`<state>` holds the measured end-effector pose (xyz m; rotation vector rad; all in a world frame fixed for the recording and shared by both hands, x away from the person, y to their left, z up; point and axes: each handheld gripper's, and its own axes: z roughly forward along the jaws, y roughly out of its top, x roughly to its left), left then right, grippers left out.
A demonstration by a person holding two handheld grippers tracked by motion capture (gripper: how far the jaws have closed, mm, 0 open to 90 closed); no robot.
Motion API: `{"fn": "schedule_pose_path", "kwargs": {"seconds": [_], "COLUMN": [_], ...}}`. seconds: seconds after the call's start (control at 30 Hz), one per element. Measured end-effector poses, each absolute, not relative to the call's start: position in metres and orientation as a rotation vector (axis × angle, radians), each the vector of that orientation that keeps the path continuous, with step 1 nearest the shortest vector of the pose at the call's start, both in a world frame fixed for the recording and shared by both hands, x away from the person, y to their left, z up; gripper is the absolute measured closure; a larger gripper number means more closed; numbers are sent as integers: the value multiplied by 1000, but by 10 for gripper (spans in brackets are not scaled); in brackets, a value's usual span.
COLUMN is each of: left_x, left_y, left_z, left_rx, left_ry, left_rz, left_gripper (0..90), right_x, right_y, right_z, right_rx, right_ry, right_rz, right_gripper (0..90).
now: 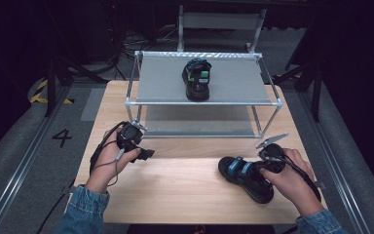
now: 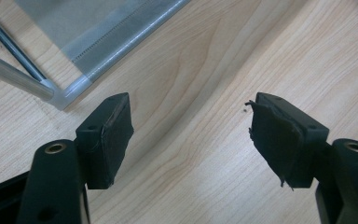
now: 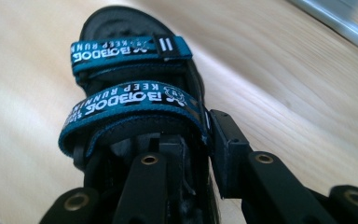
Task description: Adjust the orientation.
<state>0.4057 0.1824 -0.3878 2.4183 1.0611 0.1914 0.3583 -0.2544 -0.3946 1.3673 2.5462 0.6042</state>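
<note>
A black sandal [image 1: 243,174] with blue straps lies on the wooden table at the front right, its toe toward the left. My right gripper [image 1: 260,169] is shut on the sandal [image 3: 130,100] at its heel end: one jaw sits inside the shoe behind the rear strap, the other presses the outer side wall. My right gripper [image 3: 198,135] looks along the shoe toward its toe. A matching sandal [image 1: 197,78] stands on the top shelf of the metal rack [image 1: 204,103]. At the left, my left gripper [image 1: 147,154] hovers open over bare wood, nothing between its pads [image 2: 107,140].
The rack has a lower grey shelf [image 1: 199,127] too, and its front left corner post [image 2: 51,91] lies close to my left gripper [image 2: 191,121]. Bare tabletop [image 1: 185,180] stretches between the two hands. A folding frame [image 1: 221,22] stands behind the table.
</note>
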Motion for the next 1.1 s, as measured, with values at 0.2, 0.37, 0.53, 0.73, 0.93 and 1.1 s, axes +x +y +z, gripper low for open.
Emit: {"fn": "schedule_pose_path", "kwargs": {"seconds": [0.2,0.37,0.53,0.73,0.93,1.1], "left_x": [407,407,408,408,412,413], "left_y": [181,178,179,182,182,180], "left_z": [-388,-388,-388,-386,-385,-385], "left_rx": [2413,2419,2416,2406,2396,2397], "left_ry": [1062,1054,1058,1061,1058,1051], "left_rz": [192,190,185,183,185,183], "left_gripper": [300,298,296,297,296,295], "right_x": [358,356,358,362,357,354], "right_y": [-262,-260,-254,-250,-249,-251], "right_z": [-398,-399,-400,-402,-396,-392], "right_rx": [1520,1398,1234,1138,1144,1144], "right_ry": [2491,2514,2541,2541,2533,2531], "right_rz": [602,631,638,626,637,680], "right_gripper": [700,611,560,645,717,723]}}
